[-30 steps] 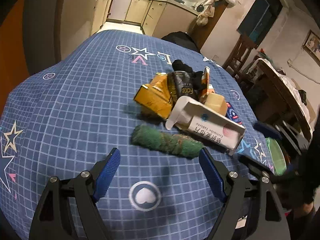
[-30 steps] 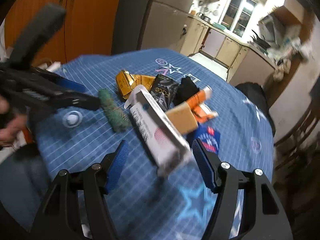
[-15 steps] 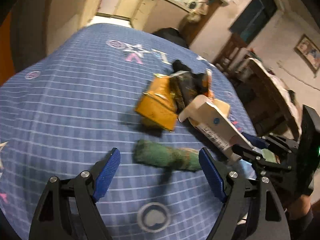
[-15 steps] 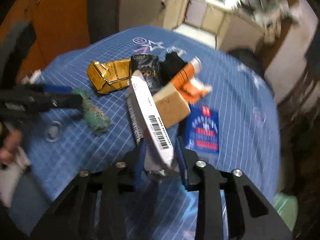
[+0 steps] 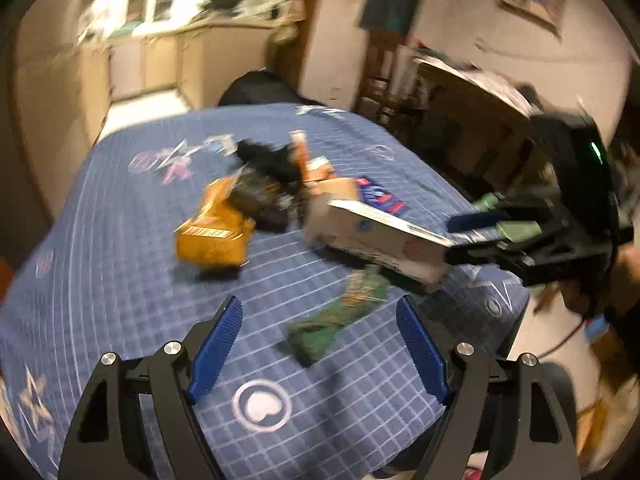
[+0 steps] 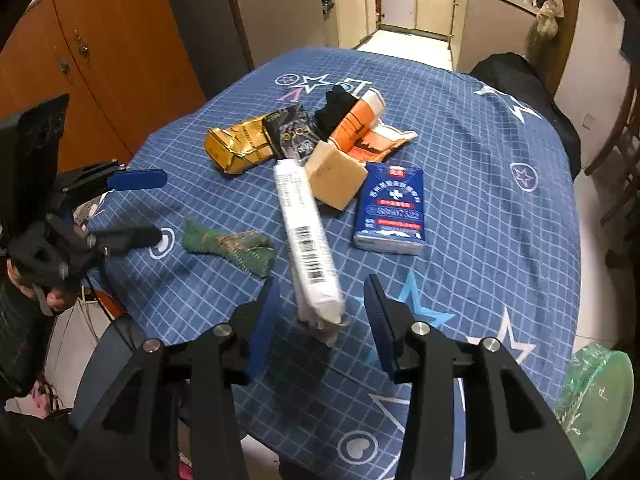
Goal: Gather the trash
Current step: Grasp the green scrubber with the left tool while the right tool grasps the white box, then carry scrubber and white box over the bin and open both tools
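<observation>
White box (image 6: pixel 310 236) (near end) between right tool (image 6: pixel 320 312) pads.

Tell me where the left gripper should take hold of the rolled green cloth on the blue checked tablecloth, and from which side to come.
Grip the rolled green cloth across its middle, coming from above. It lies flat on the blue checked tablecloth as a narrow, soft roll clear of the other litter, so its width should fit between the jaws of the left gripper, which stand open; turn them square across the roll.
</observation>
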Tool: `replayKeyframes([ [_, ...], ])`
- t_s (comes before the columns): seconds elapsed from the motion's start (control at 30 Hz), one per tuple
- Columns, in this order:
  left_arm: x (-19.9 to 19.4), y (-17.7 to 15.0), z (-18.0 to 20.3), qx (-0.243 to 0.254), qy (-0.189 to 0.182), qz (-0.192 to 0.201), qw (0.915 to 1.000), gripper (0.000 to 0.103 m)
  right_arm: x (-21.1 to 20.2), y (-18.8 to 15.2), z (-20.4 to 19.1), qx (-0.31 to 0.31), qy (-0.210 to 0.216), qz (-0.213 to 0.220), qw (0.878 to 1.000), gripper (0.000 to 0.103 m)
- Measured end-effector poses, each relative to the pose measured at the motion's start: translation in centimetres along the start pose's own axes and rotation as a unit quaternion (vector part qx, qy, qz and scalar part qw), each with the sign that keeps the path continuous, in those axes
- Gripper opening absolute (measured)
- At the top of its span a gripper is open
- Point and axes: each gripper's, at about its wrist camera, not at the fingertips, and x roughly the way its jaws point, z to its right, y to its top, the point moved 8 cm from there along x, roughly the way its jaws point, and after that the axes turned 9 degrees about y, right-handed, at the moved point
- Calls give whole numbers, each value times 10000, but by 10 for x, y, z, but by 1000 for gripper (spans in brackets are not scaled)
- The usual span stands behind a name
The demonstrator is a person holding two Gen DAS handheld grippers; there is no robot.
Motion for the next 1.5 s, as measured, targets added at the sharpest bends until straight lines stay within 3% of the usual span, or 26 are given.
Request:
replayKeyframes([
  [0.13, 12, -4, 37, 1093, 118, -22, 9939, 78, 10, 7, -7, -222, -25, -143, 9996, 44],
  [0.2, 30, -7, 38, 1168, 150, -238, 9928, 66, 15, 11, -3, -250, -104, -174, 9995, 44],
  [0.23, 42, -9, 35, 1146, 181, -386, 9925, 49, 17, 13, -1, -246, -108, -185, 9995, 44],
  [0.3, 59, -16, 32, 1047, 171, -586, 9926, 33, 20, 16, 3, -216, -91, -213, 9995, 44],
  [0.7, 55, -26, 32, 917, 80, -365, 9951, 32, 37, 26, 7, -123, 325, -375, 9987, 44],
  [0.9, 53, -27, 41, 1099, 99, -375, 9932, 32, 48, 29, 5, -86, 402, -537, 9977, 44],
  [0.97, 52, -29, 41, 1099, 153, -374, 9931, 27, 52, 31, 6, -78, 400, -588, 9974, 40],
  [1.13, 41, -35, 32, 922, 321, -366, 9945, 25, 65, 28, 4, -143, 252, -756, 9967, 20],
  [1.23, 29, -38, 23, 681, 473, -254, 9962, 24, 57, 24, 0, -139, 110, -510, 9985, 16],
  [1.5, -10, -22, 6, -324, 776, 304, 9960, 24, -14, 2, 1, 384, -96, 785, 9961, 16],
])
